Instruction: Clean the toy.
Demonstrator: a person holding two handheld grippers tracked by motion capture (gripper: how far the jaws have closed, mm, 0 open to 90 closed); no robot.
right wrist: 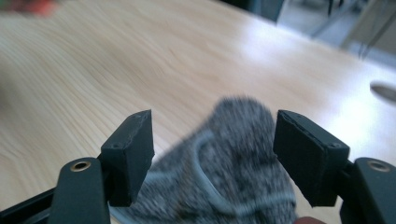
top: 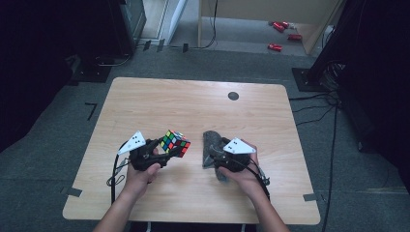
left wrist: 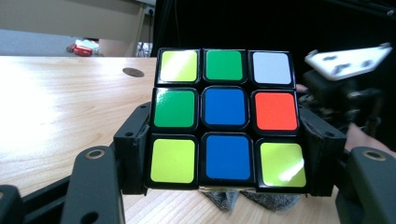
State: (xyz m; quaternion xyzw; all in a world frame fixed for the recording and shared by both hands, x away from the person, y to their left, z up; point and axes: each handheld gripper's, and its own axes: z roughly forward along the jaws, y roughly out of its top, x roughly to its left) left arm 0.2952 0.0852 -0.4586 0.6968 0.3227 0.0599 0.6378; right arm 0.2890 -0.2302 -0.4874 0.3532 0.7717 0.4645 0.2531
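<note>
A scrambled colour cube (top: 175, 143) is held just above the wooden table (top: 193, 101), left of centre. My left gripper (top: 167, 151) is shut on it. In the left gripper view the cube (left wrist: 224, 116) is clamped by both black jaws at its lower side edges, showing a face of green, blue, yellow, white and orange tiles. A grey knitted cloth (top: 210, 140) lies crumpled on the table to the right of the cube. My right gripper (top: 211, 155) is at the cloth. In the right gripper view the cloth (right wrist: 233, 158) bulges up between the parted jaws of that gripper (right wrist: 212, 151), and the pads do not squeeze it.
A dark round hole (top: 233, 95) sits in the tabletop near the far edge. Small red objects (top: 282, 34) lie on the floor beyond the table, and cables (top: 314, 108) run along its right side. The right gripper's pale plate (left wrist: 348, 61) shows behind the cube.
</note>
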